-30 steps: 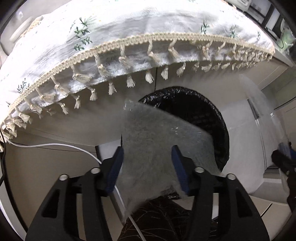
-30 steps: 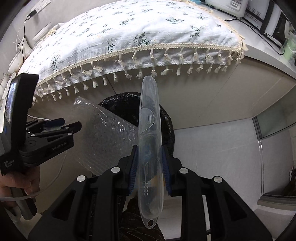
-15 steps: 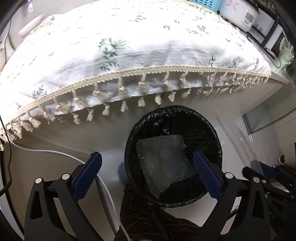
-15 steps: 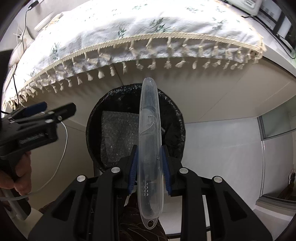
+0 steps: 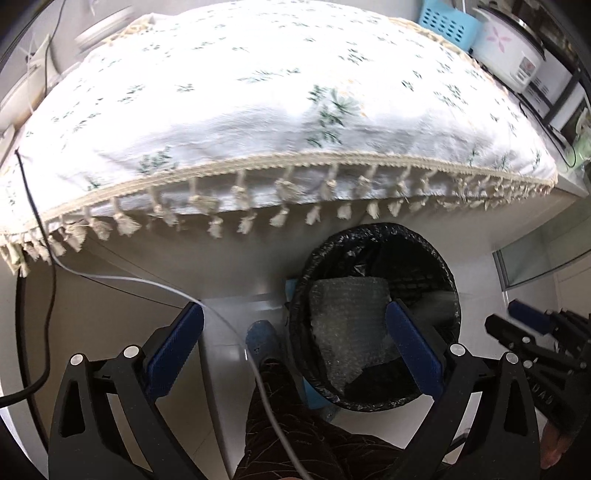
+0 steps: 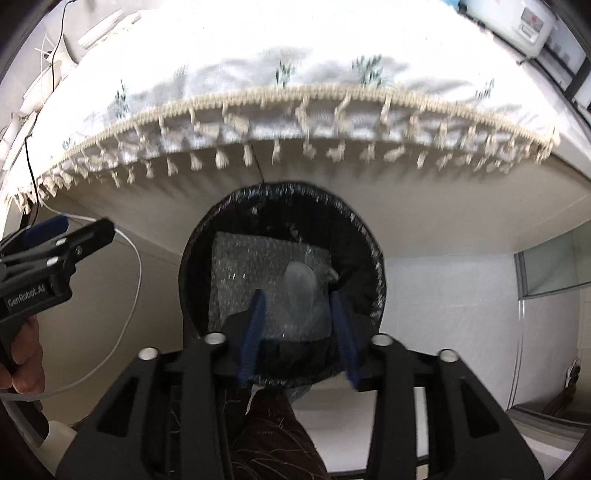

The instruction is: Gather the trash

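Observation:
A round bin lined with a black bag point(image 5: 373, 236) stands on the floor below the table edge; it also shows in the right wrist view point(image 6: 280, 195). A sheet of bubble wrap point(image 5: 343, 317) lies inside it point(image 6: 251, 284). A clear plastic case point(image 6: 300, 286) lies on the bubble wrap in the bin. My right gripper point(image 6: 300, 325) is open and empty directly above the bin. My left gripper point(image 5: 291, 343) is wide open and empty, above and left of the bin.
A table with a white floral tablecloth with tassels point(image 5: 280, 122) overhangs the bin. A white cable point(image 5: 147, 284) hangs under the table. A rice cooker point(image 5: 513, 55) and blue basket point(image 5: 448, 22) stand at the far right. The person's leg point(image 5: 295, 424) is below.
My left gripper opened and dropped the bubble wrap into the bin, then moved left. My right gripper opened and the clear case fell into the bin.

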Demonstrator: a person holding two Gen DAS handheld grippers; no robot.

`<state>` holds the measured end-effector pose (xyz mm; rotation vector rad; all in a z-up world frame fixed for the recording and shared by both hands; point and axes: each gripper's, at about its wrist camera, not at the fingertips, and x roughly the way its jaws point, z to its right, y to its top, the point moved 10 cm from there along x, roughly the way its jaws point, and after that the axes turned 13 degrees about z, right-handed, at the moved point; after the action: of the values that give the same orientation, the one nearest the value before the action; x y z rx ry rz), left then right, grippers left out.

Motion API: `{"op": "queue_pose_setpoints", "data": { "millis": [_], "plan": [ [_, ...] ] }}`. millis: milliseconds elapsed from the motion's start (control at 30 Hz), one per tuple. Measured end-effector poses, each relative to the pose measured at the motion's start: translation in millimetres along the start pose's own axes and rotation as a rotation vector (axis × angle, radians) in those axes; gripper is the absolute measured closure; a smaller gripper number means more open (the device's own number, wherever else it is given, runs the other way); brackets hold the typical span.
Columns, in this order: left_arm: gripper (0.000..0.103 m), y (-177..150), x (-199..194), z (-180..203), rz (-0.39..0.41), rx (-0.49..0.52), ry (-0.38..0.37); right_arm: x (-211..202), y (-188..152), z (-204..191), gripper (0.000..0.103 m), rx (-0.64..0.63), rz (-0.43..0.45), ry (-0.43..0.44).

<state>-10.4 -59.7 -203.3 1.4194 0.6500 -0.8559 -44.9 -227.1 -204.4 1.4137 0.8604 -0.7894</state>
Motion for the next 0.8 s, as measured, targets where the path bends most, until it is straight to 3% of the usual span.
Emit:
{"op": "queue_pose_setpoints", "data": {
  "millis": [133,333,567,800],
  "plan": [
    [0.006,11.1,-15.5,-11.5,0.011,-0.036,-0.002,-21.7,23.1,8.1,0.033,0.006,0.055,-0.012],
    [0.006,36.6,-60.7,-19.3,0.012,-0.120,-0.014,-71.0,59.2,4.1,0.011,0.035,0.107,-0.021],
    [0.006,60.8,-121.6,-11.3,0.025,-0.123,-0.020,-120.4,84.8,-1.6,0.009,-0.001,0.103,-0.044],
    [0.006,70.5,-146.8,-8.3,0.042,-0.075,0.021,-147.0,86.4,1.8,0.009,0.024,0.080,-0.050]
  ]
}}
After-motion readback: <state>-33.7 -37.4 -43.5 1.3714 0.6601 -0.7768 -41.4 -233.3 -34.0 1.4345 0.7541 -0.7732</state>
